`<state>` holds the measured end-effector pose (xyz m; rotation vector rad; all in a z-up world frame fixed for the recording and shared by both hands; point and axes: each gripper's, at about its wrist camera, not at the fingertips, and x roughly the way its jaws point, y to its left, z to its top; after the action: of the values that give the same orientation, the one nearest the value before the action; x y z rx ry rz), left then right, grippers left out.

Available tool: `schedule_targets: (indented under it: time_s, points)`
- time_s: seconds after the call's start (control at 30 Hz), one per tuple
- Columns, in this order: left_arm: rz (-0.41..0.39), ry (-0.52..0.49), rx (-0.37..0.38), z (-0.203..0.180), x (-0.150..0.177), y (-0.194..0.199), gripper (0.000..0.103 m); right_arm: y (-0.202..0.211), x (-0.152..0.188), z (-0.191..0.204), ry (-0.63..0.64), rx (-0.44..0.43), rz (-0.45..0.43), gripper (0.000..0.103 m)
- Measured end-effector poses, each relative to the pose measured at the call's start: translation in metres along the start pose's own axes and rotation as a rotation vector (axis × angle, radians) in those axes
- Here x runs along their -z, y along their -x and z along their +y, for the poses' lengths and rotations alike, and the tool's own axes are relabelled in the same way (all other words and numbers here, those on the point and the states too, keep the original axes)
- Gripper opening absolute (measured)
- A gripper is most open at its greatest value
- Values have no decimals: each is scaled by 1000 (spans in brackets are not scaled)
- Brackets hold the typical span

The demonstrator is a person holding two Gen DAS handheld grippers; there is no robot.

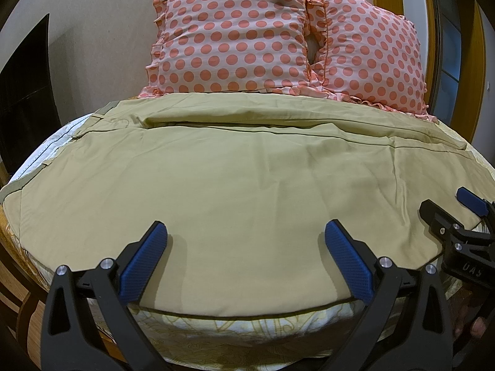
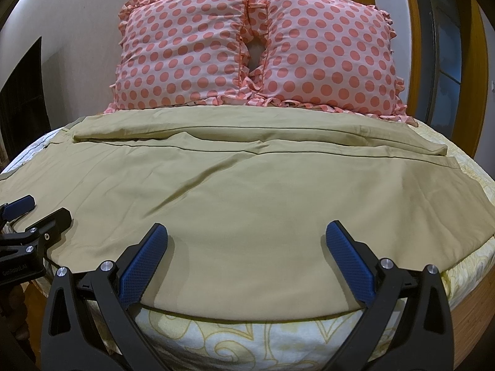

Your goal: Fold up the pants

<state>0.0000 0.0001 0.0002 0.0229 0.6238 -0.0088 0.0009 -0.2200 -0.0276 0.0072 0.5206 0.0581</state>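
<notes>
The bed (image 2: 464, 278), with its yellow-patterned sheet, is carrying everything here, and the khaki pants (image 1: 247, 201) are lying spread across most of it. The waist is pointing to the left and the leg ends to the right; the far leg is lying as a narrower strip close to the two dotted pillows (image 2: 253, 52).

The pants are looking like thin cotton: light, soft and limp, so in my judgement they are going to sag and wrinkle when lifted, and one layer may be slipping over the other. The near long edge, just above the sheet, seems the best place to pinch, at two points well apart, taking all layers together.

The left gripper (image 1: 246, 259) is hovering over this near edge with its jaws wide apart, holding nothing. The right gripper (image 2: 247, 259) is standing beside it, equally spread and empty.
</notes>
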Motion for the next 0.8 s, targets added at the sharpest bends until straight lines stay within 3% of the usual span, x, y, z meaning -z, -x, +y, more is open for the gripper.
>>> schedule_targets:
  time_s: [0.07, 0.17, 0.23, 0.33, 0.43, 0.57, 0.63, 0.77, 0.8]
  points:
    - [14, -3, 11, 2, -2, -1, 101, -1, -3, -1, 3, -9, 3, 102]
    - [24, 19, 6, 10, -12, -2, 101, -7, -19, -9, 10, -83, 96, 102]
    - [4, 43, -5, 18, -23, 0, 101, -10, -43, -31, -63, -131, 108, 102]
    - [-29, 91, -12, 30, -39, 4, 101, -18, -87, -77, -204, -102, 77, 102]
    - [-44, 130, -24, 42, -61, -2, 101, -52, -140, -132, -333, 16, 84, 102]
    - [-48, 142, -55, 49, -86, -15, 101, -130, -187, -192, -386, 234, 151, 102]
    - [-45, 149, -67, 52, -98, -24, 101, -172, -202, -224, -423, 330, 210, 83]
    - [-22, 172, -74, 57, -110, -42, 101, -249, -214, -279, -562, 434, 310, 75]
    - [-10, 180, -70, 58, -110, -46, 101, -257, -214, -288, -586, 446, 325, 68]
